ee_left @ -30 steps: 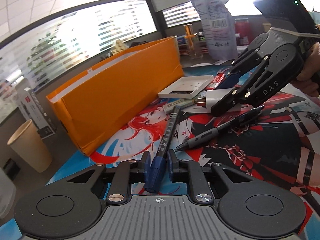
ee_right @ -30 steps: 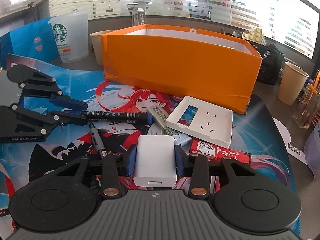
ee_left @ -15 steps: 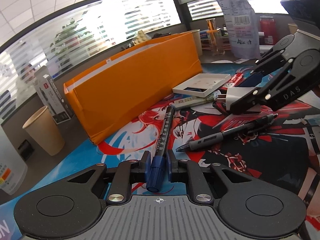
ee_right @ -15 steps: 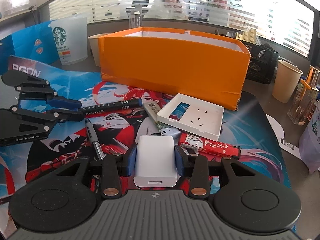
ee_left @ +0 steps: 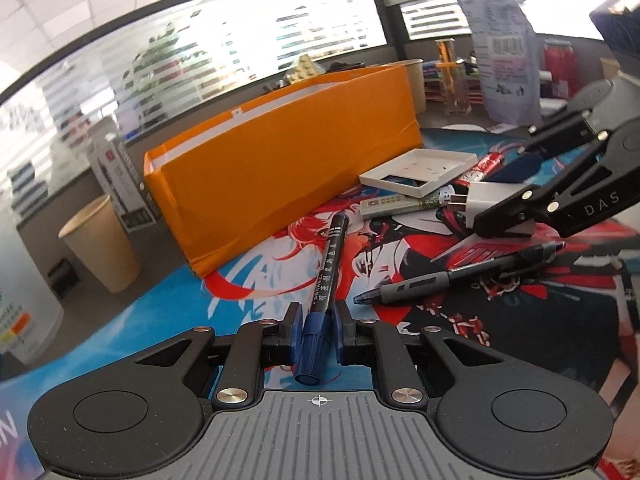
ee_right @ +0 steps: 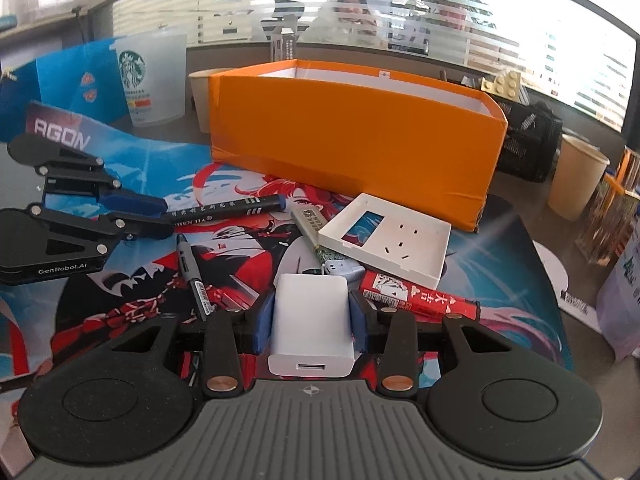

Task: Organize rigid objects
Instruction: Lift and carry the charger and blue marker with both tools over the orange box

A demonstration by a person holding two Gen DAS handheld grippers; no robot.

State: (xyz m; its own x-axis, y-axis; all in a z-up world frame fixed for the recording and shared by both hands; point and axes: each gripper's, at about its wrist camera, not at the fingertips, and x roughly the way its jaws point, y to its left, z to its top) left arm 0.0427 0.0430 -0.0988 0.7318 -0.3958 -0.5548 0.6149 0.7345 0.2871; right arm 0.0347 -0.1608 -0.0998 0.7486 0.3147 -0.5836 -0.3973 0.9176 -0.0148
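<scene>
My left gripper is shut on a black marker by its blue cap and holds it above the printed mat, pointing at the orange box. My right gripper is shut on a white charger, lifted off the mat. In the left wrist view the right gripper shows at the right with the charger. In the right wrist view the left gripper shows at the left with the marker. The orange box stands open behind the pile.
On the mat lie a grey pen, a white socket plate, a red card pack, a slim remote and a small pen. Paper cups and a Starbucks cup flank the box.
Both grippers have risen and drawn back from the pile with their objects. The marker's tip has lifted clear of the remote and the charger has left the mat.
</scene>
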